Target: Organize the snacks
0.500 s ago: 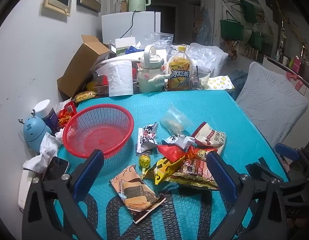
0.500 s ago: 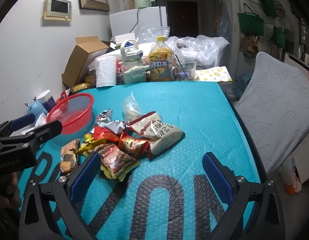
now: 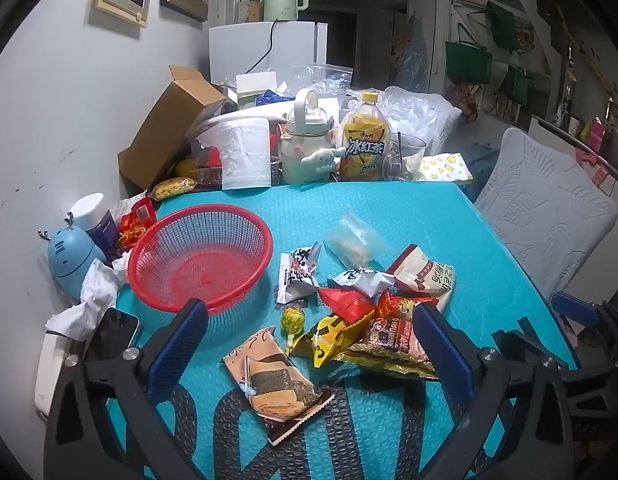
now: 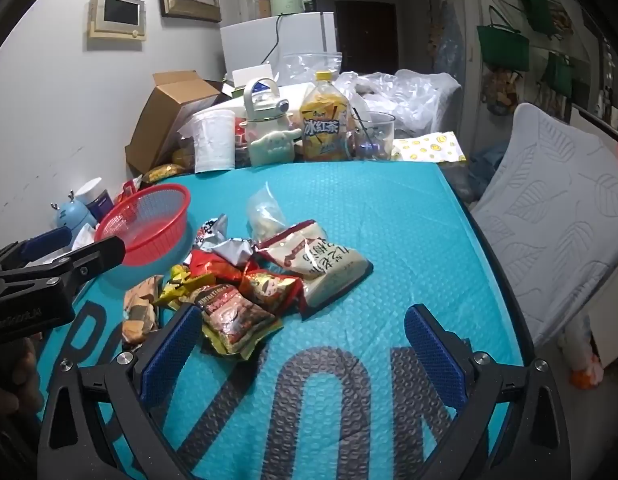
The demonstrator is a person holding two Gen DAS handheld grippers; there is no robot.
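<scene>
A pile of snack packets (image 3: pixel 373 312) lies on the teal mat, also in the right wrist view (image 4: pixel 265 276). A biscuit packet (image 3: pixel 277 380) lies nearest my left gripper (image 3: pixel 309 344), which is open and empty above the mat's front. An empty red mesh basket (image 3: pixel 201 256) stands left of the pile; it also shows in the right wrist view (image 4: pixel 145 224). My right gripper (image 4: pixel 301 348) is open and empty, right of the pile. The left gripper (image 4: pixel 57 256) shows at that view's left edge.
Back of the table holds a cardboard box (image 3: pixel 169 128), white cup (image 3: pixel 245 152), kettle-shaped bottle (image 3: pixel 305 140), iced-tea bottle (image 3: pixel 365 140) and glass mug (image 3: pixel 405 156). A phone (image 3: pixel 113 332), tissue and blue gadget (image 3: pixel 69 260) lie left. A grey chair (image 3: pixel 545 208) stands right.
Both grippers have barely shifted; the views are almost the same. Nothing was grasped or moved.
</scene>
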